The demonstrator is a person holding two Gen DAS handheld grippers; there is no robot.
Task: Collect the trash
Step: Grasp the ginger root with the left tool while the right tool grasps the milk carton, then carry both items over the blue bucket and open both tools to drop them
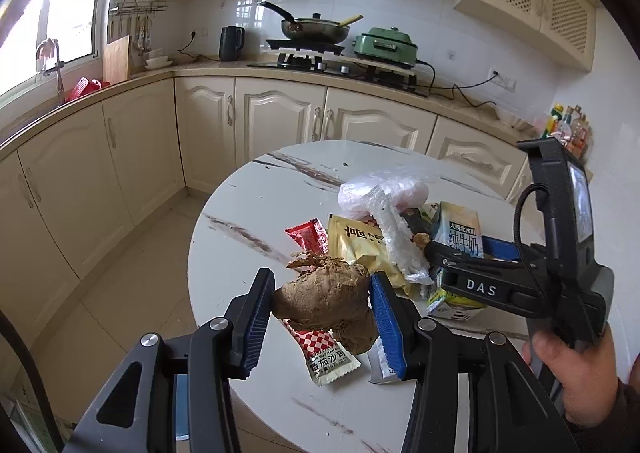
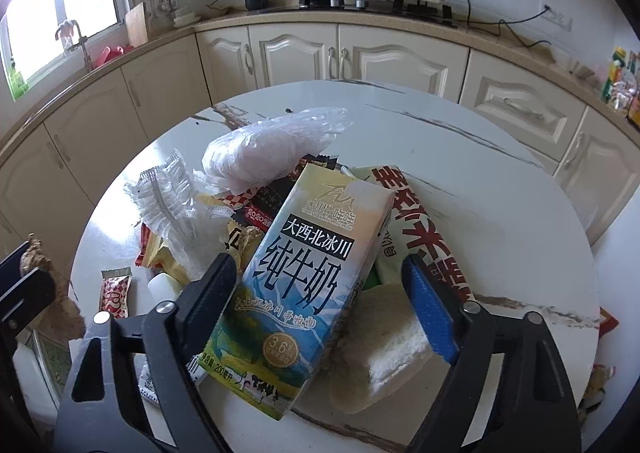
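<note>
Between right tongs [image 2: 320, 285]: milk carton [image 2: 304, 273].

Brown lump [image 1: 320, 303], red-checked sachet [image 1: 326, 351], blue-white milk carton [image 2: 304, 281], white veined table [image 1: 248, 213]

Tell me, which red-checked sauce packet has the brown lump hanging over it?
The near ketchup packet at the table's front edge, under the brown lump the left gripper holds.

Milk carton [image 2: 304, 285] base behind the near jaw; bottles [image 1: 568, 125] at the counter's end blurred
</note>
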